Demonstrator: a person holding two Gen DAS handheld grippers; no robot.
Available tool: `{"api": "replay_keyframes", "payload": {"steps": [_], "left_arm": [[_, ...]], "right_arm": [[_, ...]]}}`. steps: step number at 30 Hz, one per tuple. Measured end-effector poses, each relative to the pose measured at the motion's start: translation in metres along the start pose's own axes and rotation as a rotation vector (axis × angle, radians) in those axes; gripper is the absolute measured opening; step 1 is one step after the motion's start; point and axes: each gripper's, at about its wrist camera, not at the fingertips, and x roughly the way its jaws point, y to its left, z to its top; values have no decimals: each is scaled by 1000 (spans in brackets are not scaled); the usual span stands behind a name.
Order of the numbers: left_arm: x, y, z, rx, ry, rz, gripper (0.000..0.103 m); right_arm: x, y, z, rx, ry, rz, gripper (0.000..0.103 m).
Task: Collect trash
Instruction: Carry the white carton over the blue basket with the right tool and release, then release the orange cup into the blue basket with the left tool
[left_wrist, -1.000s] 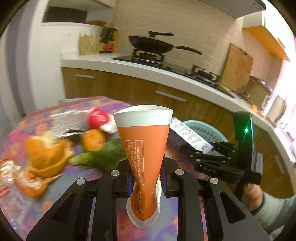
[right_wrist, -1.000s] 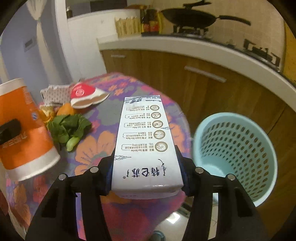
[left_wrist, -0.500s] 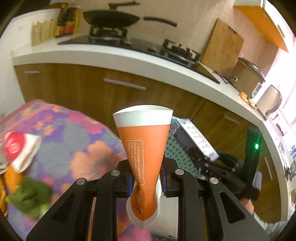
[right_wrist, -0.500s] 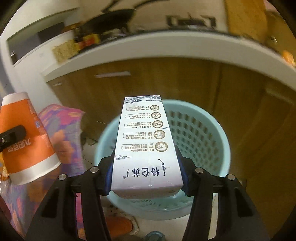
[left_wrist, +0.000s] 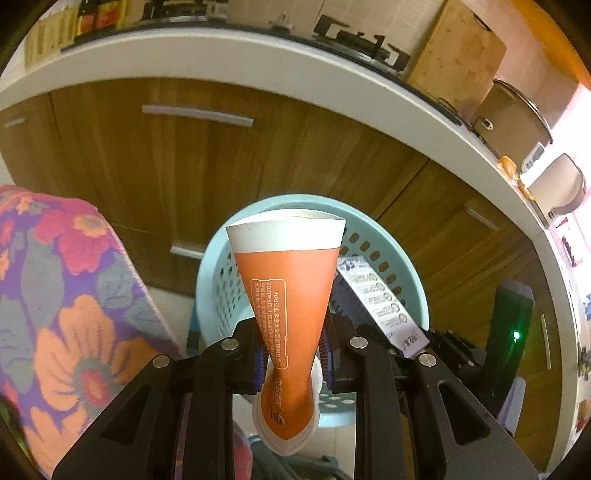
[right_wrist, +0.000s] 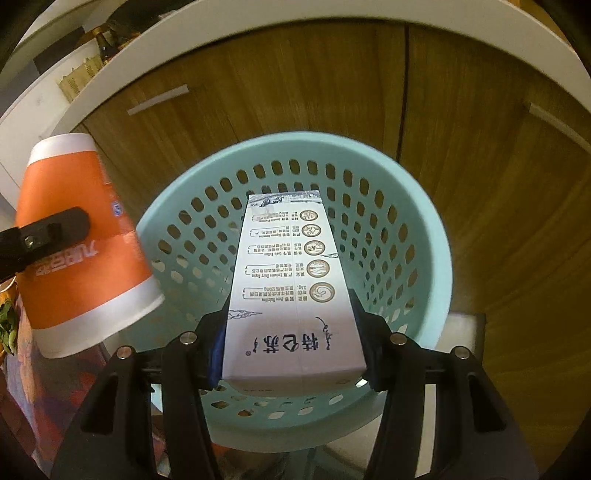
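The round, pale turquoise plastic basket with perforated walls (right_wrist: 399, 206) stands on the floor, its mouth wide open to both tools. Behind it runs a wall of brown wooden cabinet doors (left_wrist: 177, 158) under a white countertop edge (left_wrist: 258, 62); whether the basket's far rim touches the doors cannot be told. To the basket's left the edge of a table under a purple cloth with orange and red flowers (left_wrist: 74, 295) drops away, with a strip of pale floor between cloth and basket.

The left gripper (left_wrist: 291, 356) is clamped on a squashed orange paper cup with white bands at rim and base (left_wrist: 290, 295), its blue pads pinching the cup's waist flat so the open mouth flares toward the basket. In the right wrist view that cup (right_wrist: 81, 251) hangs at the basket's left rim, more outside than over it.

The right gripper (right_wrist: 291, 347) grips a tall white milk carton with blue printing and a row of round gold emblems (right_wrist: 291, 295) by its two side faces. The carton points down into the basket's opening, with the perforated wall visible all around it.
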Motion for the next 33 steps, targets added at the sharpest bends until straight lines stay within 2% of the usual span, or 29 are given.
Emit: {"api": "replay_keyframes", "payload": {"steps": [1,4,11,18,26,31,33], "left_arm": [[3,0,1,-6,3,7,21],[7,0,4,-5,10,4,34],[-14,1,-1,12,-27,-10,38],[-61,7,-10,6,-117,0,45],[-124,37,-26,-60,-234,-6,46],[-177,63,-43,-99,-335,44,50],[-201,73,-53,-105,-380,98,55]], "right_arm": [[1,-1,-1,6,8,3,52],[5,-2,1,18,28,12,52],[-10,-2,5,15,-5,-6,54],[-38,10,9,-8,-58,12,54],[-79,58,4,-122,-170,80,54],[-93,104,0,-216,-212,155,54],[-97,122,-3,-254,-225,182,54]]}}
